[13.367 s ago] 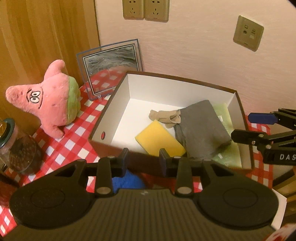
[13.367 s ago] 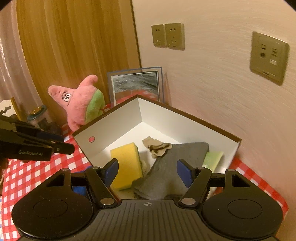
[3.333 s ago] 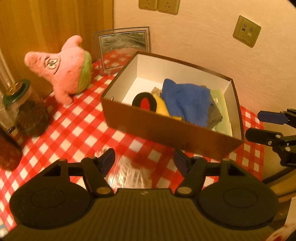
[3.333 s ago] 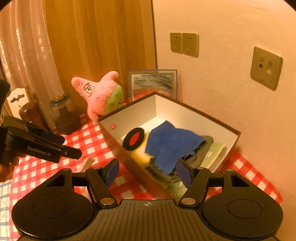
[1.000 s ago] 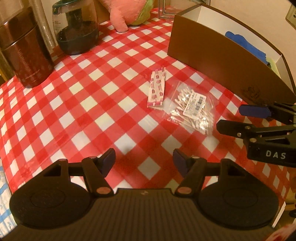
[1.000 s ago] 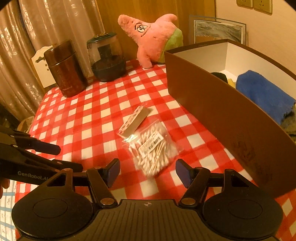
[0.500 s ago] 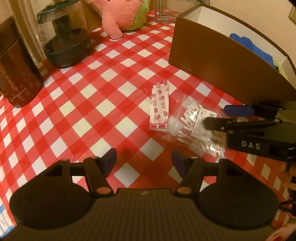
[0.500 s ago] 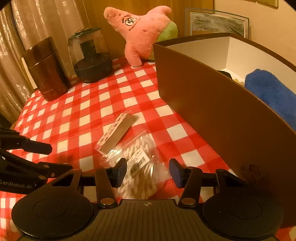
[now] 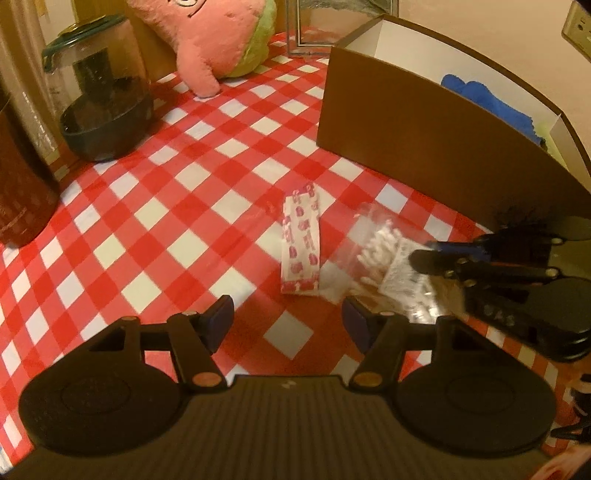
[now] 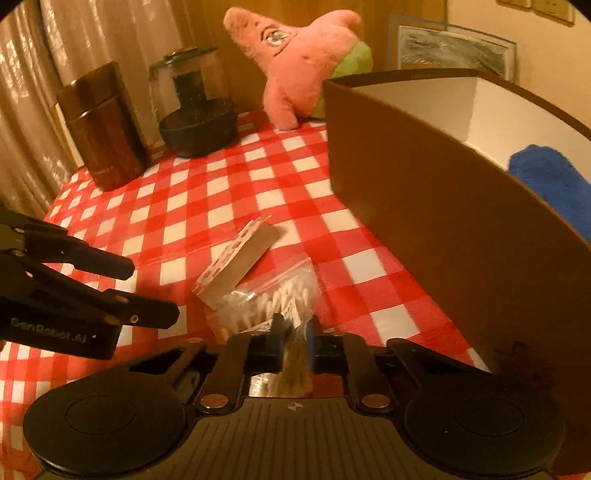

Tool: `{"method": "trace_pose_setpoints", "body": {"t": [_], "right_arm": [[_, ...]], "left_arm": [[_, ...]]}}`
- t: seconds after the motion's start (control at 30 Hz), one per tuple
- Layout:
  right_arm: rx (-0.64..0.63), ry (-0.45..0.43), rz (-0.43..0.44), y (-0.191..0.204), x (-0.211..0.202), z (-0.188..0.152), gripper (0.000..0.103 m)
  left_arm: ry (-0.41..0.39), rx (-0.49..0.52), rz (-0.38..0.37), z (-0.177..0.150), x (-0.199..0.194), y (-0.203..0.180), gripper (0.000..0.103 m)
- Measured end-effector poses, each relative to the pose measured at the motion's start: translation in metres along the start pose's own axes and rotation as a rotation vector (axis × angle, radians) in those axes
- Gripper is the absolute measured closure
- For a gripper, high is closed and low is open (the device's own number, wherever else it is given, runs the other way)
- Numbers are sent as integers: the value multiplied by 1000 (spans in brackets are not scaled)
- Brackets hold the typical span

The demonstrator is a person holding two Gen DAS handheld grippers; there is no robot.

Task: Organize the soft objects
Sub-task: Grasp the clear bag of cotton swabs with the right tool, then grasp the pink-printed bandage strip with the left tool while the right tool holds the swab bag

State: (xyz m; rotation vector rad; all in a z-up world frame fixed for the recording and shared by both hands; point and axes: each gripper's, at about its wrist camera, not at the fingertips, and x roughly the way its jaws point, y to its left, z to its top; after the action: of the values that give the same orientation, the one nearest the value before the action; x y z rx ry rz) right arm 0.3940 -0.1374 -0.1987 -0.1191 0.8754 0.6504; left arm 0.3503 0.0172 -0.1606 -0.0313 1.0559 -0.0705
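Both your grippers low over bench: right gripper (image 10: pixel 297 338) jaws pinch swab bag (image 10: pixel 273 299) edge beside box (image 10: pixel 443 206) wall; left gripper (image 9: pixel 287 319) jaws wide.

A red-and-white checked tablecloth (image 9: pixel 155 221) covers the table. At the far left stands a dark brown cylindrical canister (image 10: pixel 103 129), and just to its right a clear glass jar (image 10: pixel 197 110) with a green-rimmed lid and dark contents. Behind them hang beige curtains (image 10: pixel 33 74) beside a wood-panelled wall (image 10: pixel 221 22). At the far side, a framed picture (image 10: pixel 456 51) leans against the pale wall, behind the box. Wall sockets (image 10: pixel 546 9) sit high on the wall at the far right, and another switch plate (image 9: pixel 580 29) shows at the right edge.
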Motion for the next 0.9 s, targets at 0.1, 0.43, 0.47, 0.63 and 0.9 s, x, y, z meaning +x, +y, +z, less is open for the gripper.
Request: {"method": "trace_pose_setpoints", "body": {"t": [0.1,0.43,0.47,0.63,0.9], "right_arm": [[16,-17,-52,-9,-9,0,96],[114,-16,-98,-35,-18,-6,96],[118,-18,-102,-35,-18,-7,96],[158,-18,-93,-39,-16,-7,94],[168,-16,-87,-41,-14,-6,61]], "left_arm": [[-8,0,-22,6,4,3,47],[13,-20,-72,32,36,7,55],[21,-16,-64,34,41,5,55],[43,3,-30,38,56,0,58],[37,34,-13,37,62,-7,77]]}}
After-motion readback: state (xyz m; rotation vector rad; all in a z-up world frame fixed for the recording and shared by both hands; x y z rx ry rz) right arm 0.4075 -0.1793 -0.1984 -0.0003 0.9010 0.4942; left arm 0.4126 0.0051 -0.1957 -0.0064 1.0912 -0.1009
